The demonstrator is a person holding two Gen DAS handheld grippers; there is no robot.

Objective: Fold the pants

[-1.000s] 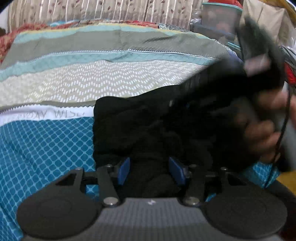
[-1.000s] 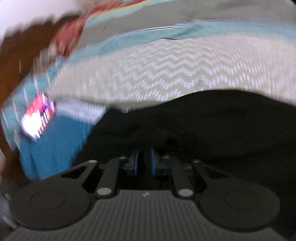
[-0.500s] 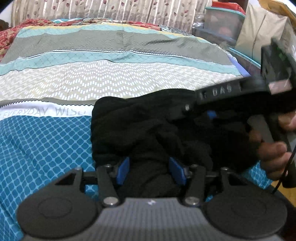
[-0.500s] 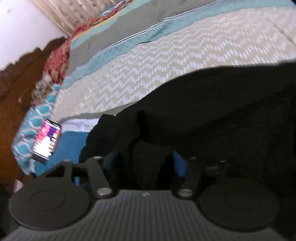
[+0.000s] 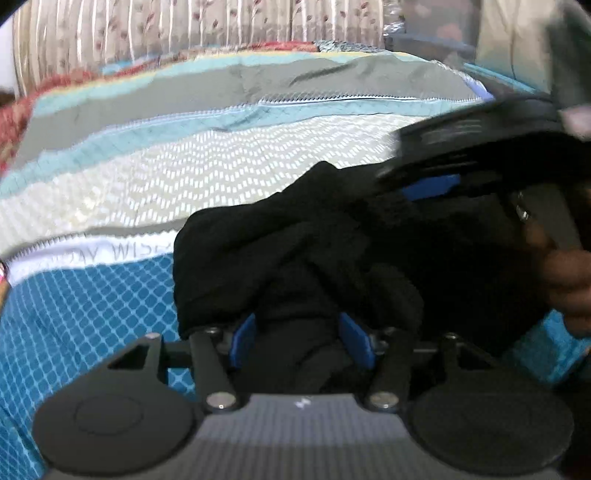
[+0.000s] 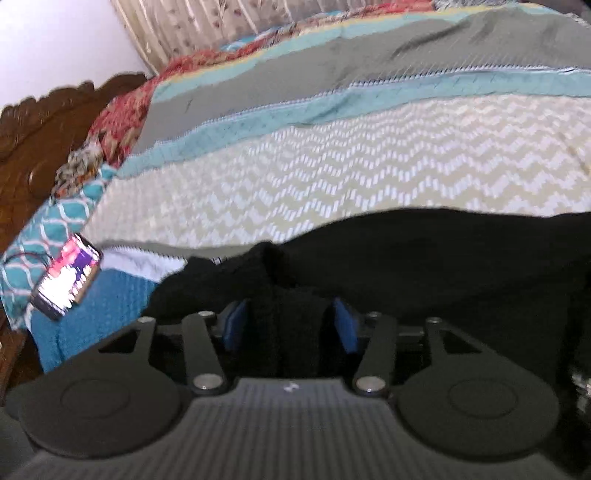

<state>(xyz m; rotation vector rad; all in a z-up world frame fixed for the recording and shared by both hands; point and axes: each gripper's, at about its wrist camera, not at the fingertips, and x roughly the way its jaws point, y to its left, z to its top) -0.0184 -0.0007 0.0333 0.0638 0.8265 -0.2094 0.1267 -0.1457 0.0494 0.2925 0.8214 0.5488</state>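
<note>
Black pants [image 5: 295, 243] lie bunched on the bed, on the patterned bedspread [image 5: 184, 177]; taking the pants as landmark, the blue diamond-print band lies on their left and the cream zigzag band beyond their far edge.

Left gripper [image 5: 301, 341]: blue pads [image 5: 242, 341] stand apart with a fold of the pants between them; jaws have just opened a little further. Whether the pads press the cloth I cannot tell for sure; the fabric fills the gap but looks loose.

Right gripper [image 6: 290, 325]: jaws have just been opening, from nearly pressed together to spread. A ridge of the pants sits between its pads [image 6: 345, 325], not pinched. In the left wrist view this right gripper shows blurred over the right part of the pants, held by a hand [image 5: 565, 284].

A lit phone [image 6: 66, 280] lies on the bedspread well left of the pants, near the carved wooden headboard [image 6: 44, 129]. Curtain [image 5: 184, 29] hangs beyond the bed's far side.
</note>
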